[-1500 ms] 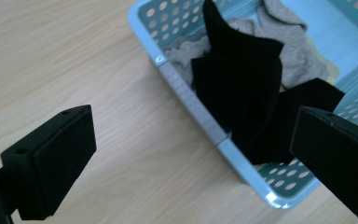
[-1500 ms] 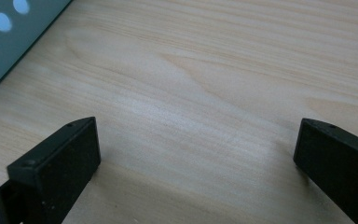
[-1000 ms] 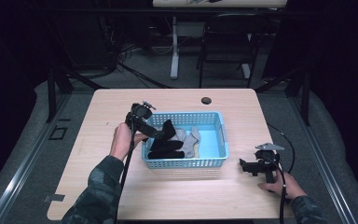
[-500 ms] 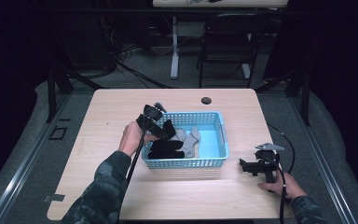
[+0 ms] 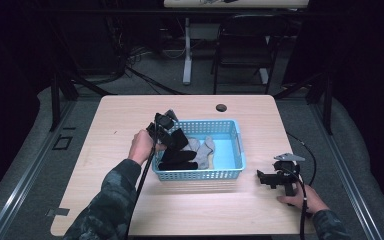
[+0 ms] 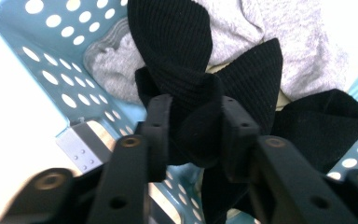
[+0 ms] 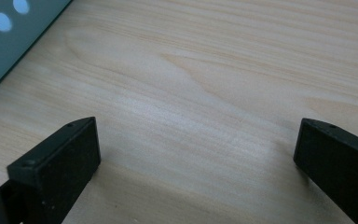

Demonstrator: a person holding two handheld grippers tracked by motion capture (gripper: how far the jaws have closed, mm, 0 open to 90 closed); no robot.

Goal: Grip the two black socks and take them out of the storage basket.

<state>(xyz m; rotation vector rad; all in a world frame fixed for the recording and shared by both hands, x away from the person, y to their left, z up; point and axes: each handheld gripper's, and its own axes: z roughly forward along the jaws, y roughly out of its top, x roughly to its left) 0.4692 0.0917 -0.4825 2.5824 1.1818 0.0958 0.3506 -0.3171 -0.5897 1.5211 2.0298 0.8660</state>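
A blue perforated basket sits mid-table holding black and grey socks. My left gripper reaches over the basket's left rim and is shut on a black ribbed sock, which bunches between the jaws just above the basket. A grey sock lies beneath it, and another black sock rests along the basket's near side. My right gripper hovers low over the bare wood to the right of the basket, jaws wide open with nothing between them.
A small dark round disc lies near the table's far edge. The basket wall is close to the right gripper's left side. Chairs and table legs stand beyond the table. Cables trail off the right edge.
My left gripper moved right from the basket's left edge to over its rim, still carrying the black sock. The right gripper has stayed put.
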